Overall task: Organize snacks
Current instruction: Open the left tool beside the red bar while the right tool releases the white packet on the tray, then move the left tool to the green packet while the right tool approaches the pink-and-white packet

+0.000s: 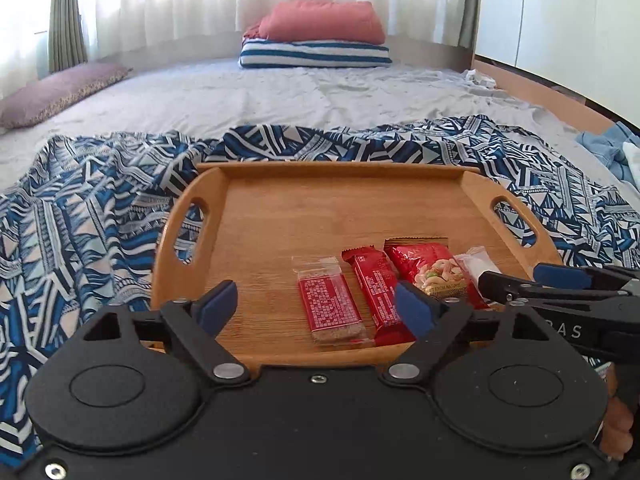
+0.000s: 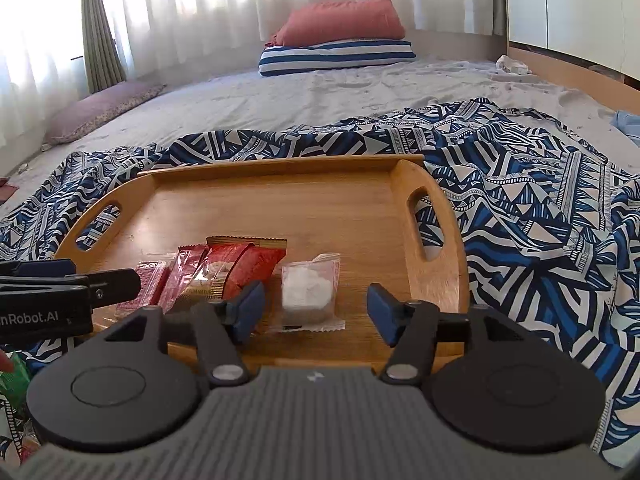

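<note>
Both tools hover at the tray's (image 1: 280,216) near edge, jaws apart and empty. Between the right gripper's (image 2: 316,312) jaws, just ahead, lies the clear packet (image 2: 308,292) of white sweets, its long axis pointing away along the fingers (an easy straight-in pinch, I judge). The left gripper (image 1: 316,308) frames the cracker bar (image 1: 332,308), also lengthwise; the red bar (image 1: 378,292) sits by its right pad. Farther right lies the nut bag (image 1: 436,276). Beyond the tray, patterned cloth (image 1: 100,208), then the bed (image 1: 280,96).
</note>
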Action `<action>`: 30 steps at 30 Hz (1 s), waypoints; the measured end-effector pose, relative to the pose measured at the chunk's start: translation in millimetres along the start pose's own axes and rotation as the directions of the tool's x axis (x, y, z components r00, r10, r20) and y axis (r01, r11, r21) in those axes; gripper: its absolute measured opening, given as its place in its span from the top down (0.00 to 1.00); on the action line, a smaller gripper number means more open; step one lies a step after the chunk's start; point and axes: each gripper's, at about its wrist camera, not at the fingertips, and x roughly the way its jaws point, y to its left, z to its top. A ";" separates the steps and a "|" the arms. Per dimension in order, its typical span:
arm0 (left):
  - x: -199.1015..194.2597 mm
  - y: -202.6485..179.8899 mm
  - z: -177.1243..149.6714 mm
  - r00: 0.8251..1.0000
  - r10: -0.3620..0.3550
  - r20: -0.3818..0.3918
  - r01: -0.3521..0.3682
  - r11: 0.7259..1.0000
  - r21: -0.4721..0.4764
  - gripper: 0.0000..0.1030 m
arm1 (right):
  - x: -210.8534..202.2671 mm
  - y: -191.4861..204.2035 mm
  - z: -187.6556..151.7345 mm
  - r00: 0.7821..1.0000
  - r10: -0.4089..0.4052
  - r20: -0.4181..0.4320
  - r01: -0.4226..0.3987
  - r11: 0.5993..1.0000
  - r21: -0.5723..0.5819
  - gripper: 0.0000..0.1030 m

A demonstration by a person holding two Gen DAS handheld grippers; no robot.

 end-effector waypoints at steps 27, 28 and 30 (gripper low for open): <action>-103.3 16.8 -59.1 0.991 -0.024 0.132 0.023 1.000 0.010 0.00 | -76.5 -14.4 -54.6 0.996 -0.004 0.091 0.014 0.993 -0.114 0.00; -105.6 18.6 -60.2 0.991 -0.022 0.131 0.022 1.000 0.002 0.00 | -76.6 -15.2 -56.9 0.996 -0.005 0.087 0.015 0.994 -0.111 0.00; -110.8 22.3 -62.5 0.990 -0.016 0.137 0.018 1.000 -0.011 0.00 | -76.7 -17.1 -61.8 0.997 -0.009 0.082 0.018 0.994 -0.105 0.00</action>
